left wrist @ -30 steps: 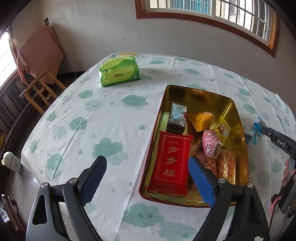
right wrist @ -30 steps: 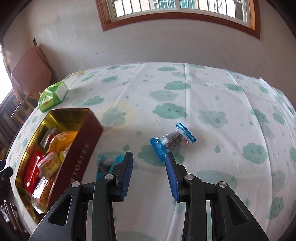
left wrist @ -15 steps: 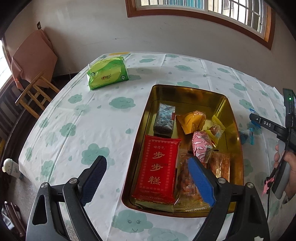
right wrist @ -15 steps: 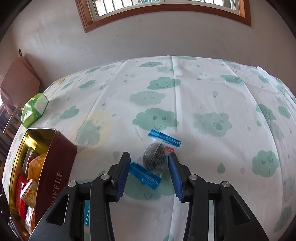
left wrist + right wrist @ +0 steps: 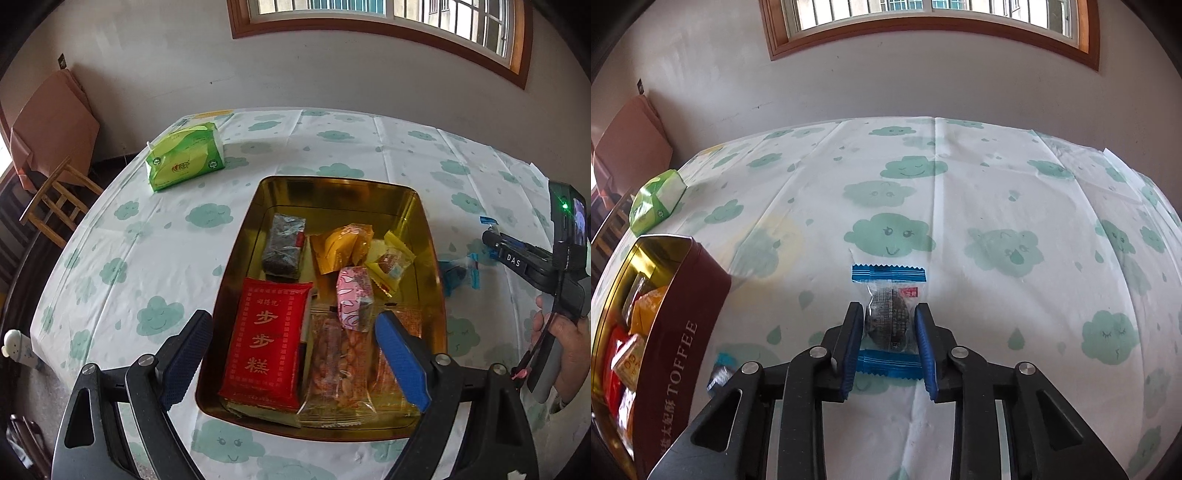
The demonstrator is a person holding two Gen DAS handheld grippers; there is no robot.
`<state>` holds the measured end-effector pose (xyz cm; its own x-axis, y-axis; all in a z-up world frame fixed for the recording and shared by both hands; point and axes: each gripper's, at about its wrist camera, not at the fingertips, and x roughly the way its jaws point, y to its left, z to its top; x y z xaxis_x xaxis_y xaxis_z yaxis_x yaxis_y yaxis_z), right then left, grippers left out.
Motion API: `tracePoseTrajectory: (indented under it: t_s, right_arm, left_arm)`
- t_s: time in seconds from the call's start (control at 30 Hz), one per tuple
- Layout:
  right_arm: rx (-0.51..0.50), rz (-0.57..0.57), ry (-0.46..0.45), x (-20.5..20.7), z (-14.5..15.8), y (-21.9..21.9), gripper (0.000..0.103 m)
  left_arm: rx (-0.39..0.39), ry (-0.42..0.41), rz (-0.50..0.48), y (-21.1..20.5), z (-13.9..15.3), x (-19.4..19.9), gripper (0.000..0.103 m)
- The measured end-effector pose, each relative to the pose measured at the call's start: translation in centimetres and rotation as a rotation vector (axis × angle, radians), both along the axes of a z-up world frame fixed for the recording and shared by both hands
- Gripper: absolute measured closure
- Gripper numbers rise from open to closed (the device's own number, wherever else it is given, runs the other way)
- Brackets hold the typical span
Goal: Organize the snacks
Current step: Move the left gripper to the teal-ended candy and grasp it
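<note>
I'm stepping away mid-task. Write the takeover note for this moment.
Right tongs: closing on the blue-ended snack, which lies on the table between the pads; pads at its sides, not lifted yet.
Left tongs: open, empty, above the near end of the tin.
Done: tin holds the red pack, dark bar, orange pack, pink pack and others.
Left: carry the gripped snack to the tin; then fetch the second blue snack on the table beside the tin's right wall. The green tissue pack sits beyond the tin.
</note>
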<state>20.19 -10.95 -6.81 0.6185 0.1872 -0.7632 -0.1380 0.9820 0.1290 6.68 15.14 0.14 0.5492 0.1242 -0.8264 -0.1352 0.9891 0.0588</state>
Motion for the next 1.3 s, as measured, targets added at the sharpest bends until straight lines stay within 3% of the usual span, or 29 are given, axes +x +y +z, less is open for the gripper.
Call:
tracePoseTrajectory:
  t_s: [0.27, 0.47, 0.77, 1.0, 1.3]
  right_arm:
    - [-0.034, -0.049, -0.011, -2.7, -0.3, -5.2, 0.074]
    - [-0.058, -0.093, -0.015, -4.3, -0.5, -9.0, 0.075]
    - [-0.118, -0.077, -0.020, -5.8, -0.6, -10.9, 0.075]
    - [-0.095, -0.073, -0.016, -6.0, -0.8, -11.3, 0.074]
    - [-0.085, -0.073, -0.013, -6.0, -0.8, -11.4, 0.074]
  left_arm:
    - [-0.041, 0.017, -0.086, -5.2, -0.2, 1.4, 0.015]
    - [-0.011, 0.012, -0.167, -9.4, -0.3, 2.2, 0.015]
    - [0.002, 0.028, -0.210, -13.1, -1.7, 3.6, 0.016]
    - [0.020, 0.034, -0.245, -14.9, -2.5, 4.5, 0.017]
    - [-0.008, 0.061, -0.256, -15.5, -3.6, 6.7, 0.035]
